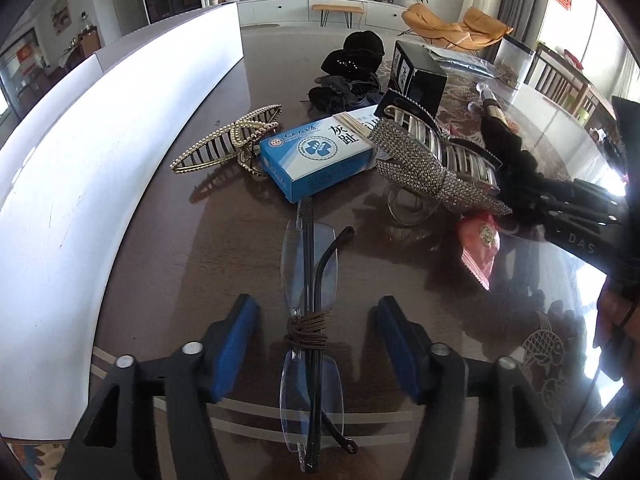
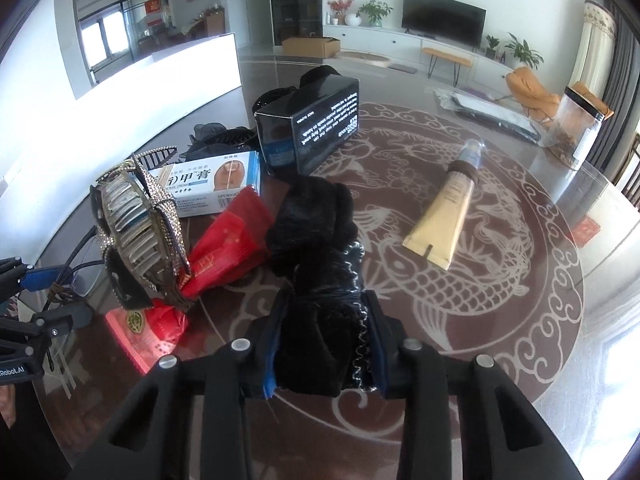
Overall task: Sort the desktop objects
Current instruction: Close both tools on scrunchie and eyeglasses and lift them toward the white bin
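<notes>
**Two grippers at work over a cluttered glass tabletop**

The left hand-held gripper [image 1: 316, 344] hangs spread wide over a pair of rimless glasses [image 1: 310, 320], folded and bound at the middle with a brown elastic band [image 1: 306, 330]. The glasses lie flat on the tabletop [image 1: 180, 248] between the blue pads, touching neither. They look light, thin and easily scratched; the banded middle, where temples and bridge stack, seems the safest place to pinch, gently.

The right hand-held gripper [image 2: 324, 344] is pinching a black furry hair accessory [image 2: 316, 240], soft and squashy, held just above the tabletop. It should tolerate a firm squeeze.

Near by lie a rhinestone hair claw [image 1: 424, 164], a pearl hair claw [image 1: 228, 140], a blue medicine box [image 1: 320, 156], a black box [image 2: 312, 128], red packets [image 2: 228, 236] and a cream tube [image 2: 444, 216].

The tabletop is glossy glass over a fish-patterned mat, probably slippery. Beyond it is a bright living room with a television [image 2: 444, 20] and plants.
</notes>
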`<act>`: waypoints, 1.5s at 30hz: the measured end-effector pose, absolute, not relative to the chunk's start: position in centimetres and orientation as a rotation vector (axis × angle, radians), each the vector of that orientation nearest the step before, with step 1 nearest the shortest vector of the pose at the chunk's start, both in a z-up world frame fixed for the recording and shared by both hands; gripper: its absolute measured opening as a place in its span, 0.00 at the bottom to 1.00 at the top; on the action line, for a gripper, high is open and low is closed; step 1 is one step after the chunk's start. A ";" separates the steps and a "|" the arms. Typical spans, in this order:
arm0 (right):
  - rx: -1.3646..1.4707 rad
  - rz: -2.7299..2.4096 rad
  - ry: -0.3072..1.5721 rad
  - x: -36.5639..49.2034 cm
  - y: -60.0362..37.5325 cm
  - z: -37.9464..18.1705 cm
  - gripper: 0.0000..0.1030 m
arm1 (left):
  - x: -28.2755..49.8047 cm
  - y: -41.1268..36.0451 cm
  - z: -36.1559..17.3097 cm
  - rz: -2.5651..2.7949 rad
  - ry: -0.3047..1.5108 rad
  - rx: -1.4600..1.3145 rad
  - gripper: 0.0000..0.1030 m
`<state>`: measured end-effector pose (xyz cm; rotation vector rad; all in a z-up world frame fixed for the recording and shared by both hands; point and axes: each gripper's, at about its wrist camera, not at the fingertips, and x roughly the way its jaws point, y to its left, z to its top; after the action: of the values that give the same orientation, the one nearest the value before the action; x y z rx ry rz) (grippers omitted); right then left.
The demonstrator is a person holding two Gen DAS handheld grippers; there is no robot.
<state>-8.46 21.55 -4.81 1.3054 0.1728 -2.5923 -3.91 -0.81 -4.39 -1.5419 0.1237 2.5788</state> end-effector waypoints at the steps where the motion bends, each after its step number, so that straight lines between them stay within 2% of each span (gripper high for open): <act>1: 1.311 -2.600 0.173 -7.9 22.0 -4.8 0.35 | -4.0 -0.8 -4.5 2.583 0.114 -1.546 0.76; 4: 1.320 -2.651 0.159 -5.7 24.2 -4.8 0.35 | -4.1 -0.9 -4.6 2.603 0.087 -1.543 0.78; 8: 1.308 -2.698 0.133 -2.9 26.8 -4.9 0.38 | -4.3 -0.5 -4.8 2.614 0.090 -1.538 0.88; 11: 1.305 -2.723 0.107 -2.2 27.7 -5.0 0.48 | -4.2 -0.3 -5.0 2.618 0.092 -1.535 0.92; 15: 1.324 -2.724 0.116 -2.4 27.5 -5.2 0.71 | -4.1 -0.5 -5.2 2.615 0.082 -1.557 1.00; 22: 1.339 -2.722 0.099 -2.6 27.5 -5.3 0.77 | -4.1 -0.4 -5.2 2.618 0.085 -1.556 1.00; 31: 1.323 -2.670 0.089 -2.6 27.2 -5.4 0.78 | -4.0 -0.3 -5.2 2.606 0.090 -1.568 1.00; 36: 1.419 -2.596 0.129 -4.2 26.5 -5.1 0.78 | -3.9 -0.6 -5.0 2.486 0.143 -1.680 1.00; 38: 1.434 -2.589 0.151 -4.4 26.4 -5.0 0.61 | -3.7 -0.9 -4.9 2.487 0.130 -1.665 0.99; 39: 1.426 -2.590 0.167 -4.3 26.4 -4.8 0.40 | -3.7 -1.0 -4.7 2.503 0.118 -1.649 0.87; 40: 1.435 -2.581 0.165 -4.3 26.5 -4.6 0.33 | -3.6 -1.2 -4.4 2.528 0.123 -1.625 0.76; 42: 1.449 -2.567 0.105 -4.1 26.8 -4.3 0.33 | -3.6 -1.6 -3.8 2.544 0.116 -1.582 0.20; 43: 1.447 -2.565 0.078 -3.7 26.9 -4.1 0.33 | -3.7 -2.0 -3.7 2.532 0.079 -1.579 0.14; 45: 1.433 -2.557 0.030 -2.8 26.9 -3.4 0.33 | -3.4 -3.2 -3.6 2.510 -0.036 -1.560 0.11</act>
<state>-2.80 26.93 -3.44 1.4327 0.0304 -2.5575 -3.39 -3.21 -3.56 -1.5605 -0.0358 2.5102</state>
